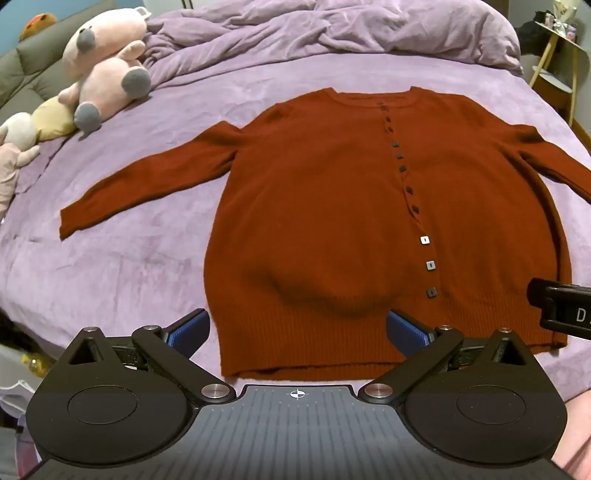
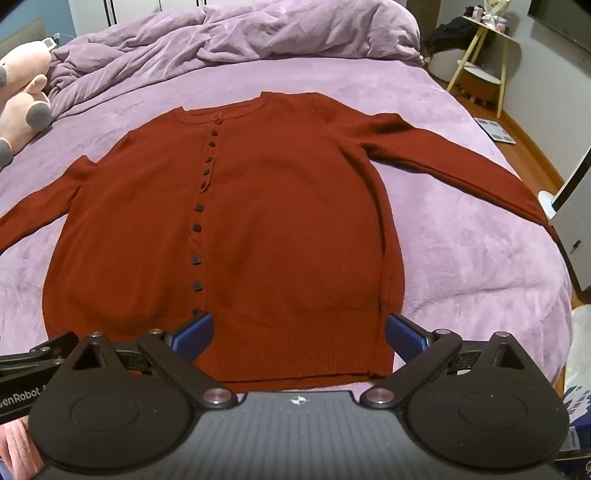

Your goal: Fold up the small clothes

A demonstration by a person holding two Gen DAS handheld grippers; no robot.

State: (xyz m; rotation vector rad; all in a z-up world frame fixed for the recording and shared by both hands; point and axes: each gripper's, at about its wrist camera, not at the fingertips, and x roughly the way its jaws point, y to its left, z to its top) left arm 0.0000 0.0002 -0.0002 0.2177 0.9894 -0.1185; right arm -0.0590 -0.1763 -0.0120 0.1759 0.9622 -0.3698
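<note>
A rust-red buttoned cardigan [image 1: 332, 206] lies flat, front up, on the purple bedspread [image 1: 110, 266], both sleeves spread outward. Its ribbed hem faces me. My left gripper [image 1: 297, 328] hovers open over the hem's left half, blue pads wide apart with nothing between them. My right gripper [image 2: 299, 332] hovers open above the hem's right half of the cardigan [image 2: 277, 221], also holding nothing. The right gripper's black body [image 1: 561, 310] shows at the right edge of the left wrist view. The left gripper's body [image 2: 33, 365] shows at the left edge of the right wrist view.
Pink and cream plush toys [image 1: 103, 70] sit at the bed's left side. A crumpled purple duvet [image 1: 332, 29] is piled at the head of the bed. A yellow-legged side table [image 2: 480, 55] and a white appliance [image 2: 569, 206] stand on the floor to the right.
</note>
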